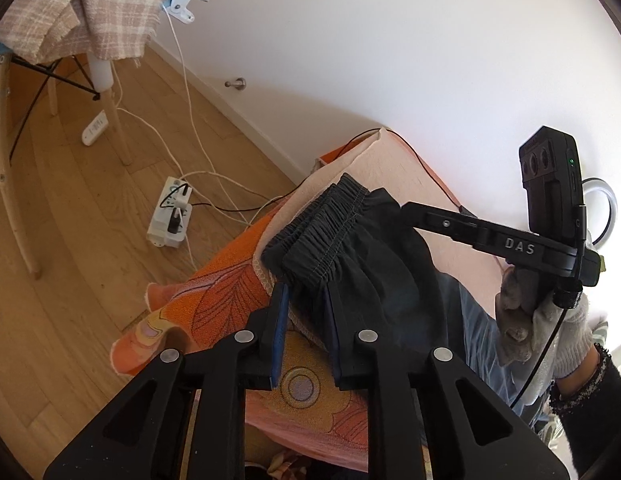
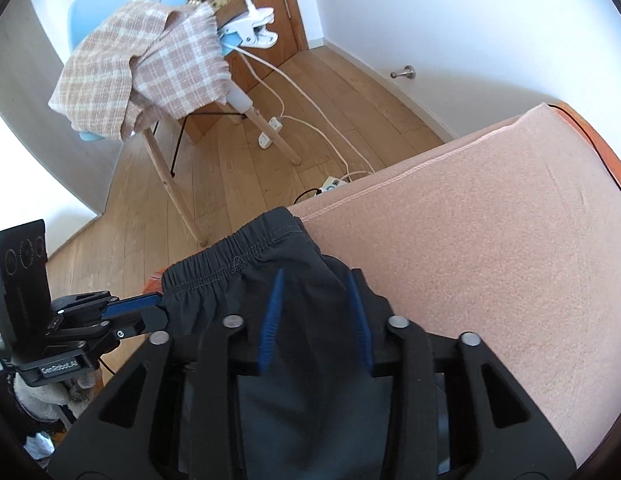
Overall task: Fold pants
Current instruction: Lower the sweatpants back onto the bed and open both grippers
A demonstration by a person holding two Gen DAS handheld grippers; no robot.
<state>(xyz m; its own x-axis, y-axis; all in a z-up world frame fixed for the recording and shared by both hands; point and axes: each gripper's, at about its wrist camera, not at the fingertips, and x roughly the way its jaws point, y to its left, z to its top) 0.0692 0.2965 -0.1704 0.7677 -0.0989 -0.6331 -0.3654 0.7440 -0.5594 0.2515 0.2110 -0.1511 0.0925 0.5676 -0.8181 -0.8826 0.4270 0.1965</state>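
Dark pants (image 1: 350,248) lie folded on a pink cloth (image 2: 470,260), with the gathered elastic waistband (image 2: 230,256) at the cloth's edge. My left gripper (image 1: 306,300) stands slightly open, and the waistband's corner sits between its blue-padded fingertips. From the right wrist view the left gripper (image 2: 160,308) reaches the same corner from the left. My right gripper (image 2: 315,276) is open over the dark fabric just behind the waistband, its pads apart and gripping nothing. In the left wrist view the right gripper (image 1: 406,208) rests its tip on the pants, held by a gloved hand (image 1: 550,320).
An orange patterned towel (image 1: 214,300) hangs under the pink cloth over the near edge. On the wooden floor stand a blue chair (image 2: 110,8) draped with a plaid cloth (image 2: 142,64), a white clip lamp (image 2: 254,28), a power strip (image 1: 170,212) and loose cables.
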